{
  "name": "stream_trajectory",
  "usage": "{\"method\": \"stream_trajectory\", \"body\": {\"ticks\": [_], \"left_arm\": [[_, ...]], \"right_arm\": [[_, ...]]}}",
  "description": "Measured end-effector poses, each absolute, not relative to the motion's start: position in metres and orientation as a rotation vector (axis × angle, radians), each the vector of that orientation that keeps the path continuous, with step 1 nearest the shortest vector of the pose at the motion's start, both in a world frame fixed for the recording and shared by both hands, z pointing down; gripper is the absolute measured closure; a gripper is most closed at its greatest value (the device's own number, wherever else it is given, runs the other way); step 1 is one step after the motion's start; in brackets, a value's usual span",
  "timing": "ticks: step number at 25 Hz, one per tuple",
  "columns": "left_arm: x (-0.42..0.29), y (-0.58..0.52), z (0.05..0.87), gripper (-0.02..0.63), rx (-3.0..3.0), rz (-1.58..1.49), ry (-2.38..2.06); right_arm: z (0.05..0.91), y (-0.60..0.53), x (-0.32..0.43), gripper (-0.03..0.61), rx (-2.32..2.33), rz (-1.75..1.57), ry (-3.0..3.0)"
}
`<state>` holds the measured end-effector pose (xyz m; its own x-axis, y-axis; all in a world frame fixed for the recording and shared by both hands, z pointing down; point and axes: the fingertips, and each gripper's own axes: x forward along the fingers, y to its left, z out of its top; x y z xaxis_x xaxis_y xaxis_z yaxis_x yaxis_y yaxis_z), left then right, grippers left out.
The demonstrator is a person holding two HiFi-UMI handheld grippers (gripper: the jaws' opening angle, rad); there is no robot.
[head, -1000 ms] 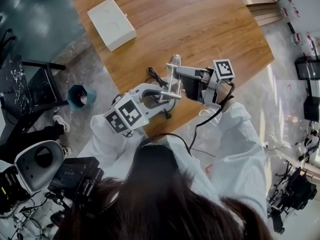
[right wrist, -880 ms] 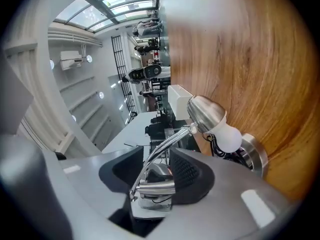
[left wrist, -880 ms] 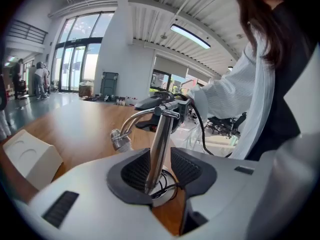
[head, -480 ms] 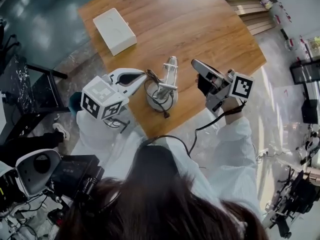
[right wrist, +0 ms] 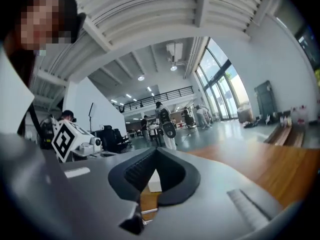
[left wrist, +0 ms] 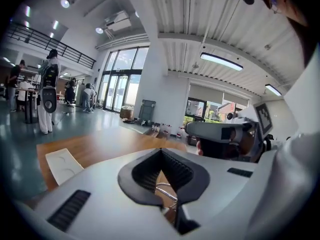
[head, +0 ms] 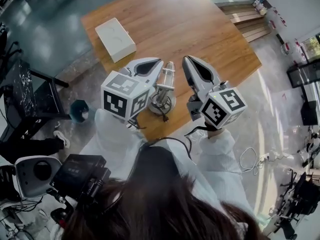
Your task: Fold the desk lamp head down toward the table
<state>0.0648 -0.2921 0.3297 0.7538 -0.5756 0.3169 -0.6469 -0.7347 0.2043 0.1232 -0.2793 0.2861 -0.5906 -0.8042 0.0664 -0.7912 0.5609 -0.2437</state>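
The silver desk lamp (head: pixel 167 76) stands on its round base (head: pixel 161 104) near the table's near edge, with a black cord at its foot. My left gripper (head: pixel 158 61) hovers above the table just left of the lamp. My right gripper (head: pixel 186 59) hovers just right of it. Neither touches the lamp. Both sets of jaws have just been closing, and they now stand shut with nothing between them. In the left gripper view the left gripper (left wrist: pixel 161 151) shows the lamp's chrome rods (left wrist: pixel 167 191) below its pads. The right gripper (right wrist: pixel 156 150) points level across the table.
A white box (head: pixel 115 38) lies at the far left of the wooden table (head: pixel 200 24). A dark stool stands on the floor to the left. People stand far off in the hall. A teal bin (head: pixel 80 110) sits by the table's left side.
Both grippers have let go of the lamp, risen from it and closed. The right one has rolled so that its marker cube faces up. The lamp stays on the table.
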Motion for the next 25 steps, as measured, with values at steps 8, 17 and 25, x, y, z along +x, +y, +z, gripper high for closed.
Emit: {"method": "stream_trajectory", "body": {"ticks": [8,17,25], "left_arm": [[0.063,-0.290,0.316,0.612,2.648,0.212,-1.097],[0.047,-0.286,0.320,0.612,2.683,0.208,-1.111],[0.047,-0.287,0.314,0.612,2.698,0.202,-1.136]], "right_arm": [[0.287,-0.272,0.116,0.578,-1.626,-0.156,2.747],[0.304,-0.267,0.096,0.578,-1.648,-0.187,2.749],[0.303,-0.268,0.095,0.578,-1.643,-0.181,2.754]]}}
